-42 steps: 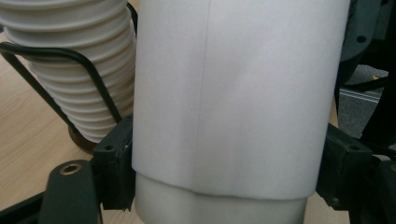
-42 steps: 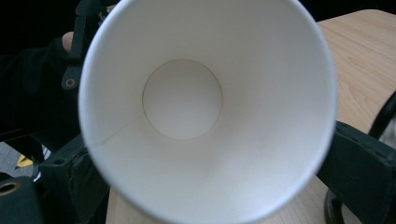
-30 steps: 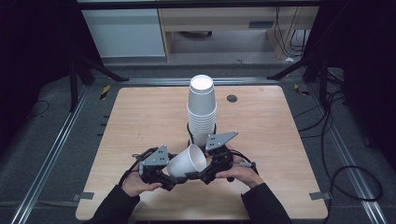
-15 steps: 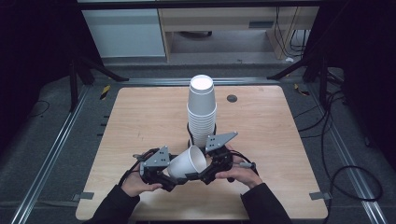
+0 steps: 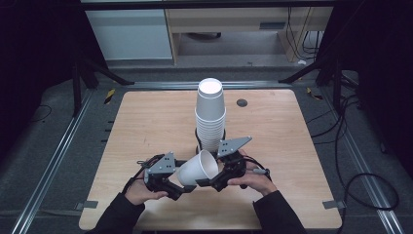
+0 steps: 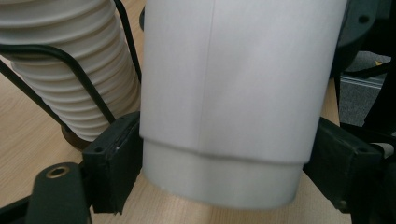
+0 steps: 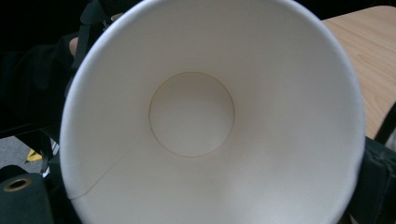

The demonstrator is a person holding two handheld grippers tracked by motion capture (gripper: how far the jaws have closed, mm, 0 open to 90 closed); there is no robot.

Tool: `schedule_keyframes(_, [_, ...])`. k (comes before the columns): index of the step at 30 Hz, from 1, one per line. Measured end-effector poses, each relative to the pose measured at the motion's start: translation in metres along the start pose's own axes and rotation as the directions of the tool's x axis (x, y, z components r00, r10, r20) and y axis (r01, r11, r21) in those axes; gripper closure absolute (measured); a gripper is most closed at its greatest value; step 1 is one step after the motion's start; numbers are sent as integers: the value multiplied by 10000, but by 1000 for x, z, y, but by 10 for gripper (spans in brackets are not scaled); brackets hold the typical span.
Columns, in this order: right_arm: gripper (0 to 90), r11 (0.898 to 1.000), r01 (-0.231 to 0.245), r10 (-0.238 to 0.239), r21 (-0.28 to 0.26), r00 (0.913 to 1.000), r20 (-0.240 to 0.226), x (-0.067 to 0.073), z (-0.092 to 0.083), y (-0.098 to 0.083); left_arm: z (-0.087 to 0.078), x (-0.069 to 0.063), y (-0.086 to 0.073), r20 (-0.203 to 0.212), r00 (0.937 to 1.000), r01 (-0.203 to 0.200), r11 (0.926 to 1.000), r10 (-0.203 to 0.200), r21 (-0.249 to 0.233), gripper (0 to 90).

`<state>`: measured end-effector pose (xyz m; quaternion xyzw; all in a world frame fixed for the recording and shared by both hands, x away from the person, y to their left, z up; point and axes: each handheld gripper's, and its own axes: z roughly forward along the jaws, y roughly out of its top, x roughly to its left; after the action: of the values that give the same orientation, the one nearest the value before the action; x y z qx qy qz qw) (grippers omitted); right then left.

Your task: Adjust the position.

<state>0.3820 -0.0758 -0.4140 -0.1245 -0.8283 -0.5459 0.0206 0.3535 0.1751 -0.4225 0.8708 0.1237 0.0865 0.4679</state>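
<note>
Cup (image 5: 197, 169) is lying on its side between the two grippers near the front edge of the counter (image 5: 146, 122), its base toward the left gripper (image 5: 176, 187) and its open mouth toward the right gripper (image 5: 214, 181). In the left gripper view the black fingers (image 6: 114, 165) are pressing on either side of the cup's narrow base end, so that gripper is clamping the cup, probably to keep it steady and level while the other hand works at the rim. In the right gripper view the mouth is facing the camera head-on, with a dark finger (image 7: 380, 179) showing at the right of the rim; whether these fingers are pinching the rim or only sitting beside it, I cannot tell. Holding the cup sideways like this looks like a hand-over or a re-grip, perhaps before turning it mouth-down to match the stack (image 5: 210, 117), though that is a guess. Inside, the cup is holding nothing: a clean white wall, a round bare bottom and one seam line. Behind it, the stack of inverted white cups is standing upright in a black wire holder (image 6: 70, 70) mid-counter, just beyond the right gripper, with its ribbed rims nesting closely and the top cup's base facing up.
</note>
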Motion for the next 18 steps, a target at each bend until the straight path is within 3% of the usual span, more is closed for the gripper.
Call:
schedule_keyframes(6, [69, 10000, 27, -29, 46, 9993, 382, -4, -11, 0, -7, 7, -3, -292, 9995, 156, 9996, -149, 227, 147])
schedule_keyframes(12, [69, 9974, 151, -216, 698, 9954, 938, -7, -10, -3, -10, 12, -5, -570, 9979, 327, 9982, -298, 503, 124])
schedule_keyframes(15, [69, 9927, 210, -350, 1185, 9925, 1172, -6, -4, -5, -6, 10, -5, -585, 9982, 207, 9971, -164, 735, 119])
schedule_keyframes(18, [69, 9880, 245, -419, 1522, 9928, 1123, -5, 4, -7, 2, 5, -5, -601, 9981, -52, 9931, 124, 1173, 114])
